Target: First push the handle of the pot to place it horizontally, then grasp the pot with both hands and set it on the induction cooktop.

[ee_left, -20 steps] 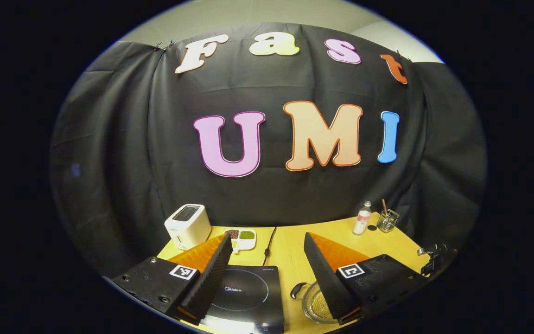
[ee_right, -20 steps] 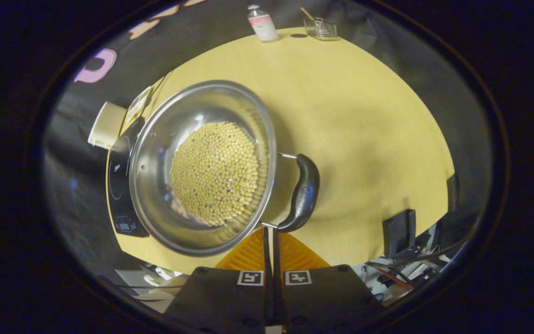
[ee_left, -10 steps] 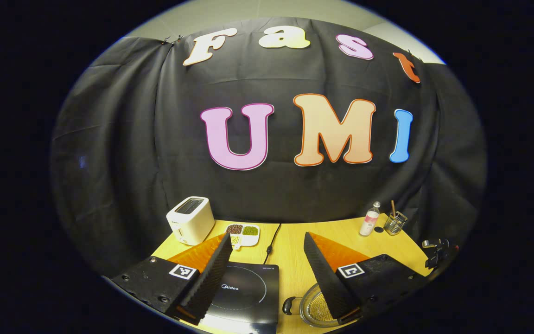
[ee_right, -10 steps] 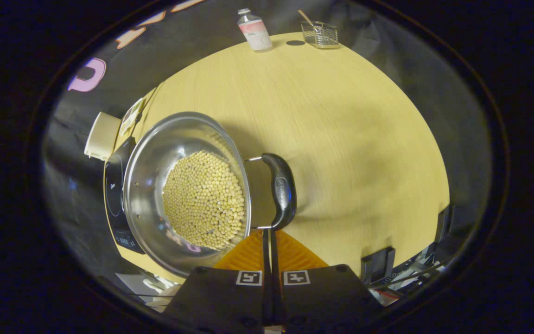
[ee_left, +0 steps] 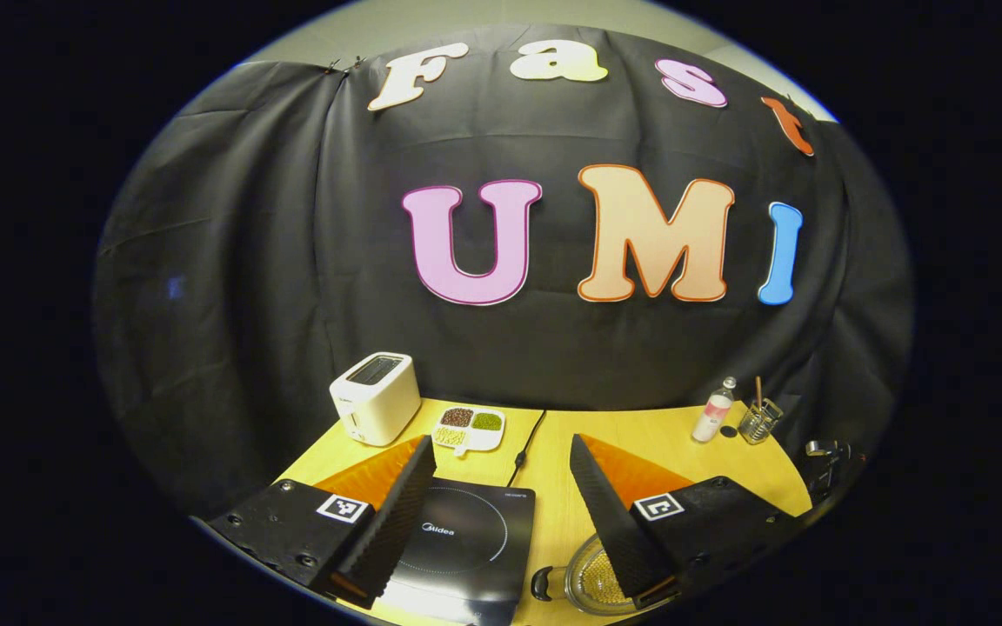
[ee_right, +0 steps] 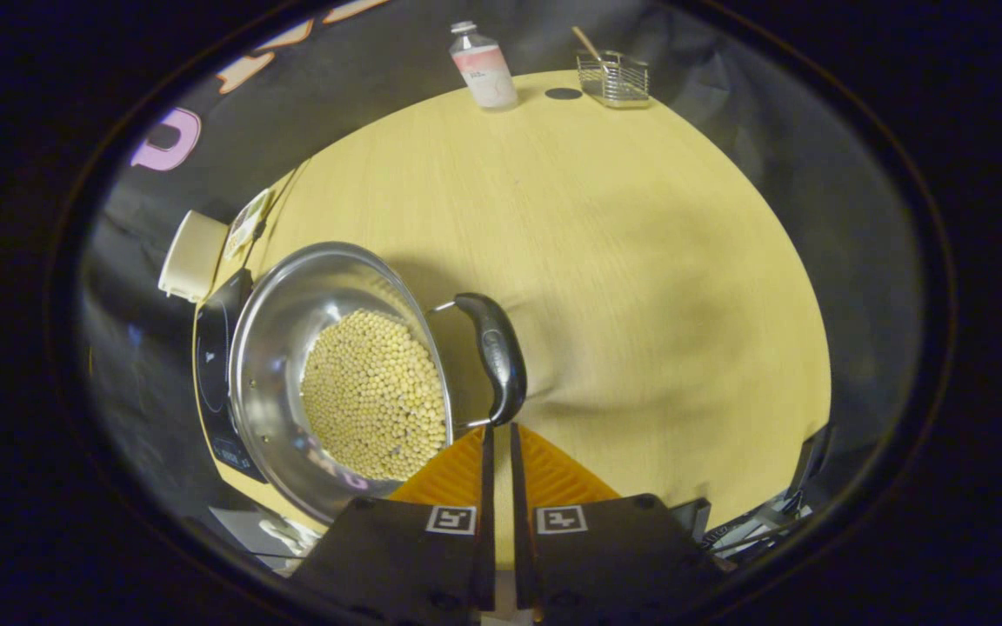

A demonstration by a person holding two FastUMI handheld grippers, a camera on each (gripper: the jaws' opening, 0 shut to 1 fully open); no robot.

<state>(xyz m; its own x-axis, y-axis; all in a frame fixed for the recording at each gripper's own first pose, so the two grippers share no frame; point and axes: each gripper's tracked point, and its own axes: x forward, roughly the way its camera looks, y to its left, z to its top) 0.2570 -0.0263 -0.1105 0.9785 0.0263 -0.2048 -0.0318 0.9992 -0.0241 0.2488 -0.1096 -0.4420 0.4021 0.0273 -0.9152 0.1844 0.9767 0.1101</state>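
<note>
Jaws of the right gripper (ee_right: pixel 497 428), shut before, now part slightly just below the handle (ee_right: pixel 494 355); the left gripper (ee_left: pixel 494 500) hangs wide apart. With the handle swung level, the pot (ee_right: pixel 340 374) sits on the table (ee_right: pixel 640 261) beside the cooktop (ee_left: pixel 466 539), seemingly ready for gripping.

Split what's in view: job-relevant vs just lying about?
In the job:
- round steel pot of yellow beans
- its curved black handle
- flat black induction cooktop
- left gripper, open
- right gripper, slightly open

Lying about:
- white toaster
- white divided dish
- pink-labelled bottle
- wire basket
</note>
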